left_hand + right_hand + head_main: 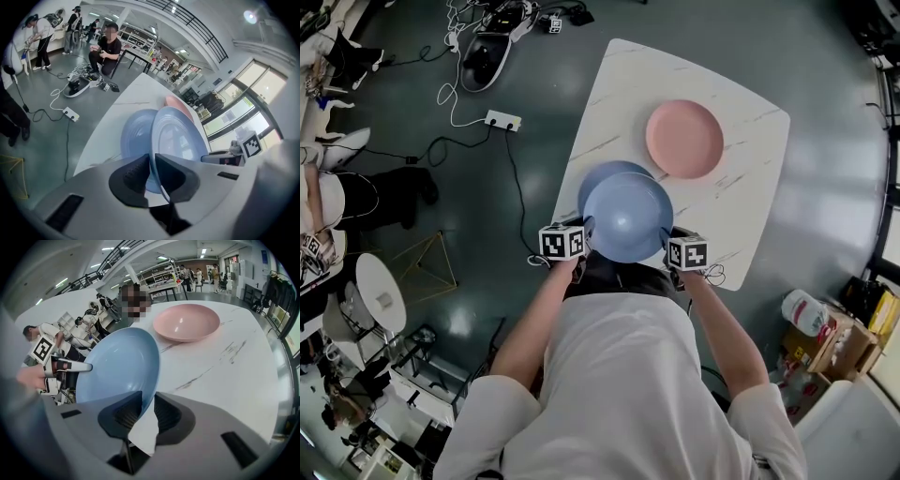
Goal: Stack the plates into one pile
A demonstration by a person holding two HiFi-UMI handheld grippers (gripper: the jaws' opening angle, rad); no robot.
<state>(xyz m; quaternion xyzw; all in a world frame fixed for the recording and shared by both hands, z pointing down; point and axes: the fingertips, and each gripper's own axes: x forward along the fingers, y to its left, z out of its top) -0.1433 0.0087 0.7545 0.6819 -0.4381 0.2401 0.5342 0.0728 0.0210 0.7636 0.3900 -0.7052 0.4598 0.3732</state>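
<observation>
**Plate stack: first plate going on, pink one untouched**

Three plates are in play on the white bench (741, 197). The held plate (628, 216), a blue one, is carried by both tools at opposite rims. It hangs over the lower plate (598, 178), also blue, which lies flat at the near edge of the bench. The held one sits off-centre, shifted toward the person, so a crescent of the lower one shows on the far side. I cannot tell whether the two touch.

Left tool (151, 159): jaws nearly together, clamped on the rim of the held plate.

Right tool (148, 397): jaws stand apart with the opposite rim between them. The rim lies against one pad and the other pad is clear of it, so there is no real pinch on this side.

The pink plate (684, 139) rests alone further back on the bench, apart from the blue pair.

Progress, as I judge it: no pile is finished. The first stacking step looks close to done. Left to do: centre the held plate on the lower one, seat it and let go at the left. Then the pink plate has to join the pile, which is about half the job.
</observation>
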